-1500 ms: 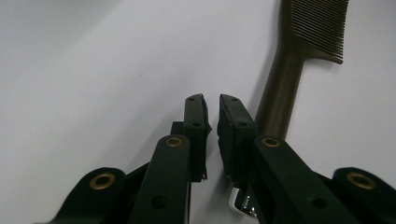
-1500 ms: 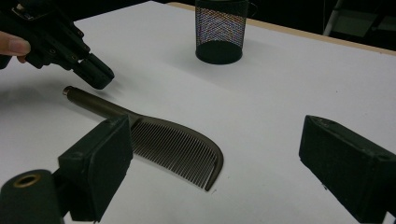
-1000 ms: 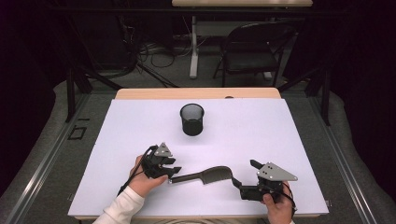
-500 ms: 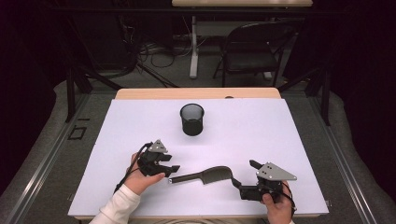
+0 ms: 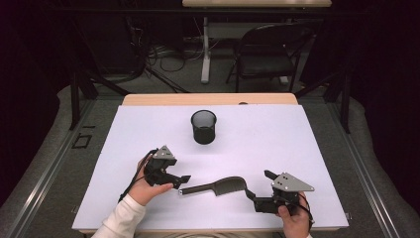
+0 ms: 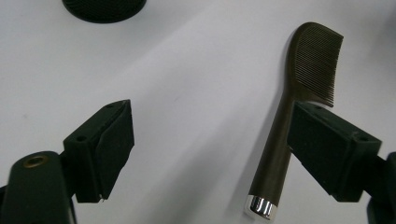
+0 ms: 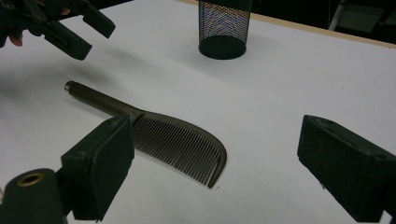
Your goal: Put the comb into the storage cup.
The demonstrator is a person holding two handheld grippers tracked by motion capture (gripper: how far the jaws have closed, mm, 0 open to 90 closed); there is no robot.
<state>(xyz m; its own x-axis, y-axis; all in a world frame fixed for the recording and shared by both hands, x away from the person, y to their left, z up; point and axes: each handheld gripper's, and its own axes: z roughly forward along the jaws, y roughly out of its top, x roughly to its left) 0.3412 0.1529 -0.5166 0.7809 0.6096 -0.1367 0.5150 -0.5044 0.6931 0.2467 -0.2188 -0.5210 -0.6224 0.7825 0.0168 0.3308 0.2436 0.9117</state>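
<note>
Jaws on the left gripper [image 6: 205,154] are spread wide and have just been opening. The comb [image 6: 299,112] lies flat on the white surface [image 6: 196,70] between them, with its handle right up against the far jaw in the left gripper view, though I can't tell whether that pad actually touches it. The other pad stands well apart from the comb, so nothing is pinched.

That same view gives the close-up stuff: fine teeth on the curved end, a little silver cap on the handle tip nearest the camera, and the bottom rim of the mesh cup [image 6: 105,7] at the top edge.

From the right gripper view you get the comb side-on, teeth facing the camera, with the handle running away toward the left gripper up in the top-left corner. The right gripper [image 7: 219,172] has its jaws spread wide too, with nothing between the pads. The comb's toothed end sits just ahead of them.

High view lays it all out. The comb [image 5: 218,186] sits near the front edge of the surface, between the two grippers. The cup [image 5: 203,127] stands upright farther back, well apart from it.

Pose-wise, the left hand [image 5: 148,191] comes in from the bottom left, white sleeve showing, gripper angled toward the handle tip. The right hand [image 5: 292,218] sits low at the front edge, its gripper pointing left at the comb's toothed end.
</note>
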